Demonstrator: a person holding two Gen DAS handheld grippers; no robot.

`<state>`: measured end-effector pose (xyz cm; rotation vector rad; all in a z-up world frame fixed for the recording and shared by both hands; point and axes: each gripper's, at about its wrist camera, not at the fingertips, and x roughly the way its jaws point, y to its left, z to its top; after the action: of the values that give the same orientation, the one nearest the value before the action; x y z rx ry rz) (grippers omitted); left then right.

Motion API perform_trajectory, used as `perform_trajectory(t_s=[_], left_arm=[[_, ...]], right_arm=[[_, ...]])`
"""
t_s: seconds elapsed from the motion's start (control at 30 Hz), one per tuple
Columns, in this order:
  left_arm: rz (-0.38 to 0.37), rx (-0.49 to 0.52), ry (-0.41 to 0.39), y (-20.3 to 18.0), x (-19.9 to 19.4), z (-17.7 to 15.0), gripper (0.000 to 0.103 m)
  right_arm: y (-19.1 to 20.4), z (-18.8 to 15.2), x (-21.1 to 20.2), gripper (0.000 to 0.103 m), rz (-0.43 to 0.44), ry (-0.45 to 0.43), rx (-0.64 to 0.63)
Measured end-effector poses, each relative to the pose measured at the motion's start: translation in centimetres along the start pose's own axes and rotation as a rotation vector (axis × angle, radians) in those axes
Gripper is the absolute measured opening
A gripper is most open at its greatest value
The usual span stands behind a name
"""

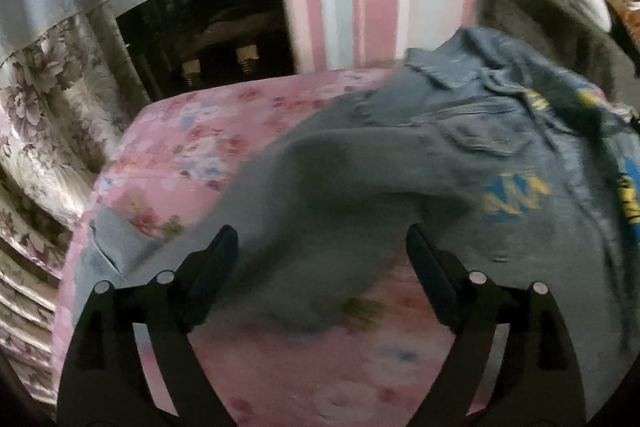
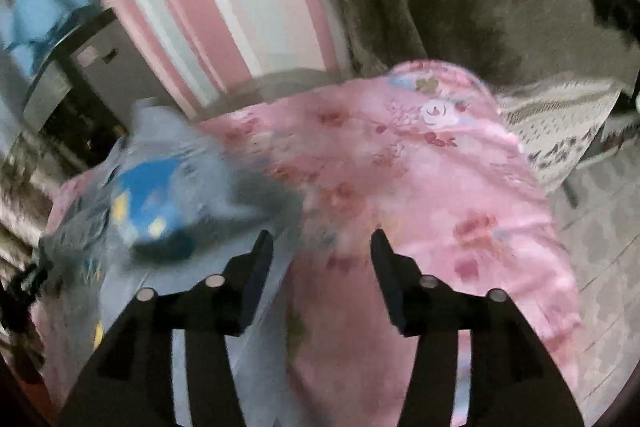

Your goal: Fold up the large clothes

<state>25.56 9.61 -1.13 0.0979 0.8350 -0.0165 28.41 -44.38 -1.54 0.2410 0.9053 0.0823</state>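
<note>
Pink flowered bedcover [image 1: 192, 147] carries the denim jacket [image 1: 460, 163], spread and rumpled, not yet folded I think. My left gripper [image 1: 320, 255] and right gripper [image 2: 322, 255] both stand spread, holding nothing.

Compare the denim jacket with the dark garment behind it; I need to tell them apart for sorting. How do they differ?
The denim jacket is blue-grey with blue and yellow prints; the dark garment is plain brownish-grey. The jacket lies spread on the pink sheet; the dark one is heaped at the bed's far edge. Neither is held: both grippers are open.
</note>
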Motion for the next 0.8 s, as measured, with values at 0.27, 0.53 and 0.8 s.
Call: perform_trajectory(t_s=[0.27,0.53,0.8], left_arm=[[-0.061,0.061,0.044,-6.8,-1.1,-2.4,0.087],[-0.158,0.058,0.126,-8.5,0.1,-5.0,0.047],[-0.177,0.057,0.138,-8.9,0.0,-4.4,0.033]], right_arm=[[9.6,-6.4,-2.4,0.057,0.147,0.033,-0.143],[14.0,-8.4,0.3,0.055,0.153,0.106,-0.133],[11.3,-7.4,-1.9,0.002,0.073,-0.002,-0.179]])
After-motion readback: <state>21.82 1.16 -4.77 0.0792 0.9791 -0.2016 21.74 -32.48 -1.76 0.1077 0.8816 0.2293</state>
